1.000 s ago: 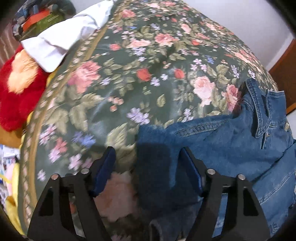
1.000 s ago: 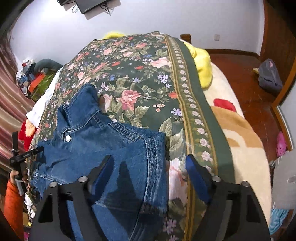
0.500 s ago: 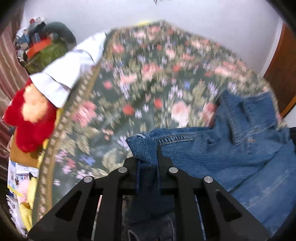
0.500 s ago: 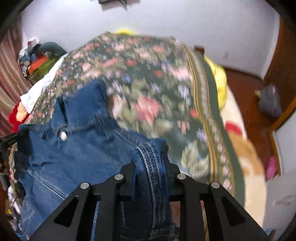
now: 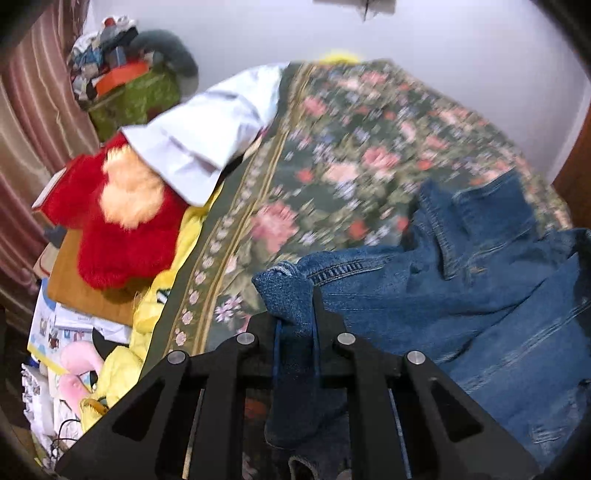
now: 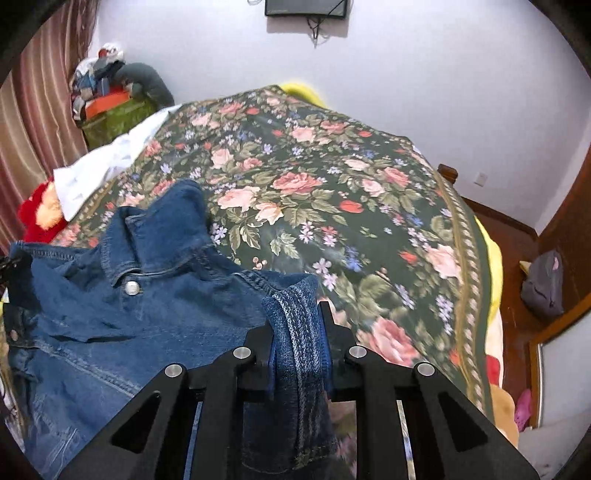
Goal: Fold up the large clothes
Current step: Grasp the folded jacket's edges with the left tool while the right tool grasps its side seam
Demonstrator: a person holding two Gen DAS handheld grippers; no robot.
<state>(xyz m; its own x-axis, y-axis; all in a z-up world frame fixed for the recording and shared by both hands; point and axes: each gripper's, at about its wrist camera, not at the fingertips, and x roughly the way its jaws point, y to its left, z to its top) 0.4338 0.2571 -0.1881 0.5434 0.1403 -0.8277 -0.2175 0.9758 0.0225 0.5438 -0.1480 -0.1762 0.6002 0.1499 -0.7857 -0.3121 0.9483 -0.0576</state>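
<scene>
At the far left of the left wrist view hangs a striped pink-brown curtain (image 5: 26, 122), and beside it a green box piled with clothes and an orange package (image 5: 129, 96). Below that lies a fluffy red plush toy with a pale orange patch (image 5: 114, 221), partly covered by a white folded cloth (image 5: 207, 136) that rests on the edge of the bed. Papers and a pink soft toy (image 5: 74, 373) sit low at the left, next to a yellow blanket (image 5: 162, 295) that shows under the bedspread.

The dark green floral bedspread (image 5: 332, 147) covers the bed across the middle of both views. On it lies the blue denim jacket (image 5: 461, 295), spread toward the right of the left wrist view with its collar raised. The left tool (image 5: 295, 321) is clamped on one bunched corner of the jacket, the cloth pinched between its two black fingers and lifted off the bedspread.

In the right wrist view the same blue denim jacket (image 6: 129, 314) fills the lower left, its silver snap button (image 6: 132, 287) showing below the collar. The right tool (image 6: 297, 325) is clamped on a stitched seam edge of the jacket, a fold of denim standing up between its fingers and hanging down behind them. To the right of the bed are a wooden floor and a grey bag (image 6: 543, 284); a dark screen (image 6: 306, 7) hangs on the white wall above.
</scene>
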